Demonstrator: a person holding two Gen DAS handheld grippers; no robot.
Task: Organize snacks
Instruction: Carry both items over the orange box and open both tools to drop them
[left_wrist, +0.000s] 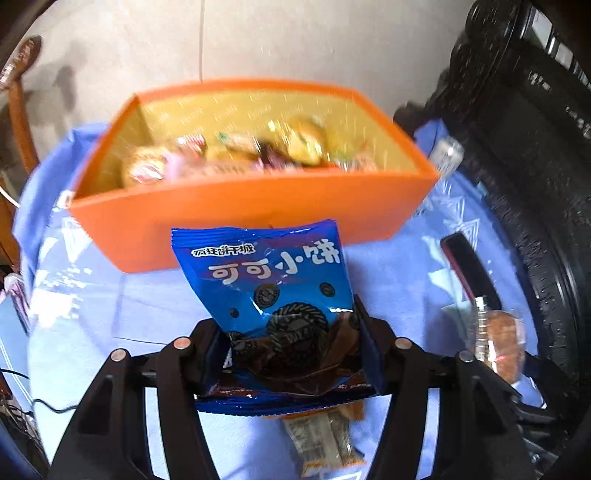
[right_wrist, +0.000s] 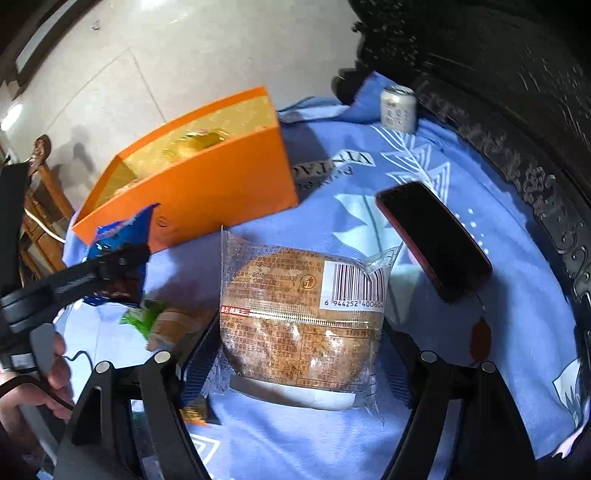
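My left gripper is shut on a blue cocoa-biscuit packet and holds it above the blue cloth, just in front of the orange box. The box holds several wrapped snacks. My right gripper is shut on a clear-wrapped round pastry with a barcode label. In the right wrist view the left gripper and its blue packet hang near the orange box. A small brown snack packet lies on the cloth under the left gripper.
A dark phone lies on the blue cloth to the right. A white can stands at the far edge. A green-wrapped snack lies left of the pastry. A black carved table rim curves round the right side.
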